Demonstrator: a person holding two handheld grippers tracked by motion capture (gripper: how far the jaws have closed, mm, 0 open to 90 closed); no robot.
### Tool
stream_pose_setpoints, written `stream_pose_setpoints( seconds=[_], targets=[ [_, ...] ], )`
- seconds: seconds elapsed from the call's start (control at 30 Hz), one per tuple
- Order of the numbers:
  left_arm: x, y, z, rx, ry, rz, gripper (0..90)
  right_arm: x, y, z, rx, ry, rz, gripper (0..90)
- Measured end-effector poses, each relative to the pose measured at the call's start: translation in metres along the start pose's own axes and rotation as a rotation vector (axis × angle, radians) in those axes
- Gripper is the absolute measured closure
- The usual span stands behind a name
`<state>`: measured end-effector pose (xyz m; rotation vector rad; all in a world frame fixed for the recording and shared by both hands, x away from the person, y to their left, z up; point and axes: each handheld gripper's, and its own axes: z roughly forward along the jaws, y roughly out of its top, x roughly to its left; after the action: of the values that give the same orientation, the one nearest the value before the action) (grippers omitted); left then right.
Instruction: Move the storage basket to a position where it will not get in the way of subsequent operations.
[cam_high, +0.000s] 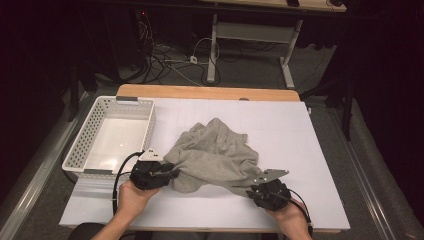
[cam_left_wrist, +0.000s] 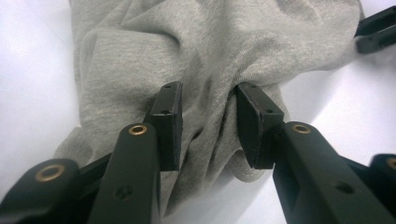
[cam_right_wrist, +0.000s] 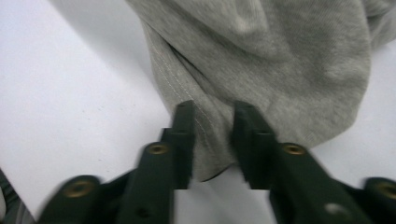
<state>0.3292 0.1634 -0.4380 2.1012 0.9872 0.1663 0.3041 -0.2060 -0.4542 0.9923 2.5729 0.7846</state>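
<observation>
A crumpled grey garment lies on the middle of the white table. My left gripper is at its near left edge. In the left gripper view the jaws straddle a bunched fold of the garment with slack between the pads, so this gripper is open. My right gripper is at the garment's near right corner. In the right gripper view its pads press on a hemmed fold of the garment.
A white perforated basket stands empty at the table's left side, just beyond my left hand. Bare white table lies to the right and behind the garment. A desk frame and cables lie on the floor past the far edge.
</observation>
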Motion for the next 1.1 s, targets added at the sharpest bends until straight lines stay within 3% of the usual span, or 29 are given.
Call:
stream_pose_setpoints(
  seconds=[0.07, 0.1, 0.23, 0.4, 0.53, 0.73, 0.8, 0.93, 0.97, 1.1],
  targets=[
    [0.000, 0.001, 0.001, 0.001, -0.004, -0.004, 61.1, -0.005, 0.001, -0.001, 0.002, 0.005, 0.001, 88.2],
    [0.001, 0.001, 0.001, 0.004, -0.012, -0.007, 61.7, -0.008, 0.002, -0.004, -0.009, 0.011, 0.009, 88.7],
    [-0.001, 0.005, -0.004, -0.003, -0.046, 0.009, 78.6, -0.015, 0.000, -0.025, -0.086, 0.040, 0.058, 89.2],
    [-0.006, 0.009, -0.014, -0.018, -0.065, 0.023, 80.8, -0.011, -0.004, -0.047, -0.140, 0.049, 0.064, 89.3],
    [-0.006, 0.007, -0.019, -0.020, -0.061, 0.009, 80.6, -0.012, -0.010, -0.052, -0.132, 0.062, 0.073, 89.2],
    [-0.002, 0.006, 0.002, 0.050, -0.026, 0.003, 78.1, -0.019, -0.014, -0.024, -0.023, 0.040, 0.079, 88.0],
    [-0.003, 0.006, 0.003, 0.046, -0.020, 0.006, 74.5, -0.018, -0.014, -0.016, -0.001, 0.048, 0.075, 80.9],
    [-0.004, 0.005, -0.002, 0.020, -0.007, 0.018, 63.2, -0.015, -0.011, -0.020, -0.038, 0.049, 0.076, 77.0],
    [-0.005, 0.005, -0.005, -0.003, -0.008, 0.015, 60.5, -0.016, -0.008, -0.026, -0.089, 0.038, 0.083, 76.2],
    [-0.004, 0.004, -0.007, -0.019, -0.008, 0.004, 57.0, -0.018, -0.006, -0.030, -0.125, 0.031, 0.098, 75.9]
  ],
)
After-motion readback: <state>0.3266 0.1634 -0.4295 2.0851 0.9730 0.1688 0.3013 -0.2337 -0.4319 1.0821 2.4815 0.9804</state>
